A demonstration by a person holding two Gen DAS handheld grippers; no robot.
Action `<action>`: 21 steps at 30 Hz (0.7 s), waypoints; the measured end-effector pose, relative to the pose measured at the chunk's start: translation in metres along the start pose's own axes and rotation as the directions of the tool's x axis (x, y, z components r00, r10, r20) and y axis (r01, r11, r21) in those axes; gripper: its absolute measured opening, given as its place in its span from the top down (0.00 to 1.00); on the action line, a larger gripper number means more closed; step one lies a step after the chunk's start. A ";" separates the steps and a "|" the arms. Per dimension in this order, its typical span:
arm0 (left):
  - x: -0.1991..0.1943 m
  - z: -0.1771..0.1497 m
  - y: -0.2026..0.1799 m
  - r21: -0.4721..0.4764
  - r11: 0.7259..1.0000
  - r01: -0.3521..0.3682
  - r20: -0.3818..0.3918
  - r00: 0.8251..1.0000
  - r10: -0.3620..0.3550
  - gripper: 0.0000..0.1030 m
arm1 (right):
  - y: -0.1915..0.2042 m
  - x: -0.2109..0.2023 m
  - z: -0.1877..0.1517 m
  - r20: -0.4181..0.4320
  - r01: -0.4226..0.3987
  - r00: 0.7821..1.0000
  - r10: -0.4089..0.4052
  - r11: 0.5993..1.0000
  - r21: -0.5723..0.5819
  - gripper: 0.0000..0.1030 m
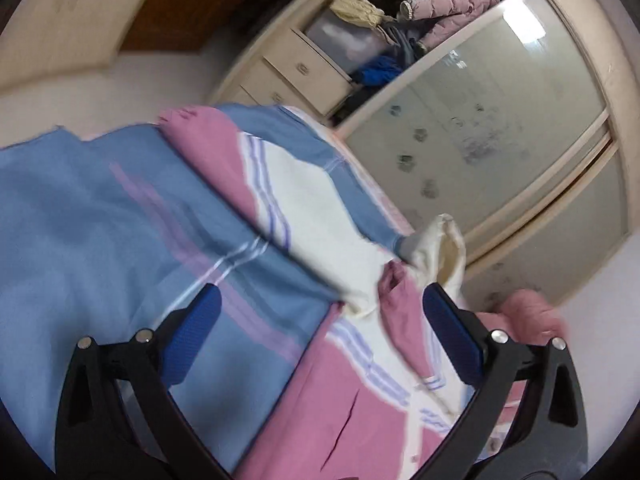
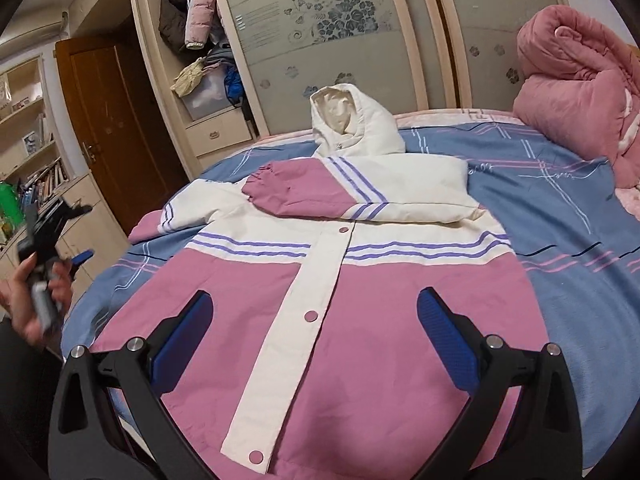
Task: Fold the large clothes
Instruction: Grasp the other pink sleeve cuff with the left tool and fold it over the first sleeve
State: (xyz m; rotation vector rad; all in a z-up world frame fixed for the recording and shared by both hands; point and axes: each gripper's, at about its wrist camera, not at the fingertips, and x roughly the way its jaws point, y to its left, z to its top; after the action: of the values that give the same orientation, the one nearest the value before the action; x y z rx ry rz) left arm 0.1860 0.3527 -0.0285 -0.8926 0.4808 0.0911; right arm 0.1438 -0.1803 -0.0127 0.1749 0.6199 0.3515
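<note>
A pink and white hooded jacket point(image 2: 320, 288) with purple stripes lies front-up on the bed. Its right sleeve point(image 2: 304, 192) is folded across the chest, the other sleeve point(image 2: 188, 208) stretches to the left, and the white hood point(image 2: 352, 128) stands up at the far end. My right gripper point(image 2: 316, 320) is open and empty above the jacket's lower hem. My left gripper point(image 1: 324, 316) is open and empty above the jacket point(image 1: 360, 392) at the bed's side. It also shows in the right wrist view point(image 2: 60, 248), held in a hand off the bed's left edge.
The bed has a blue checked sheet point(image 2: 560, 216). A rolled pink quilt point(image 2: 580, 92) sits at the far right. A wardrobe with glass sliding doors point(image 2: 340, 32) and an open compartment of clothes stands behind. A brown door point(image 2: 112, 120) and bookshelves are at the left.
</note>
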 end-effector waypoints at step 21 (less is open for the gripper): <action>0.169 0.124 0.151 -0.337 0.940 -0.054 0.039 0.997 0.071 0.29 | -0.005 0.044 -0.011 -0.113 0.031 0.993 -0.032 0.999 -0.013 0.01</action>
State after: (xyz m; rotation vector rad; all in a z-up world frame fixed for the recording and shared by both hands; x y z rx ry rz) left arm 0.3407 0.5228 -0.1463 -1.2071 0.4534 0.2592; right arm 0.1722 -0.1675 -0.0463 0.1348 0.7322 0.3357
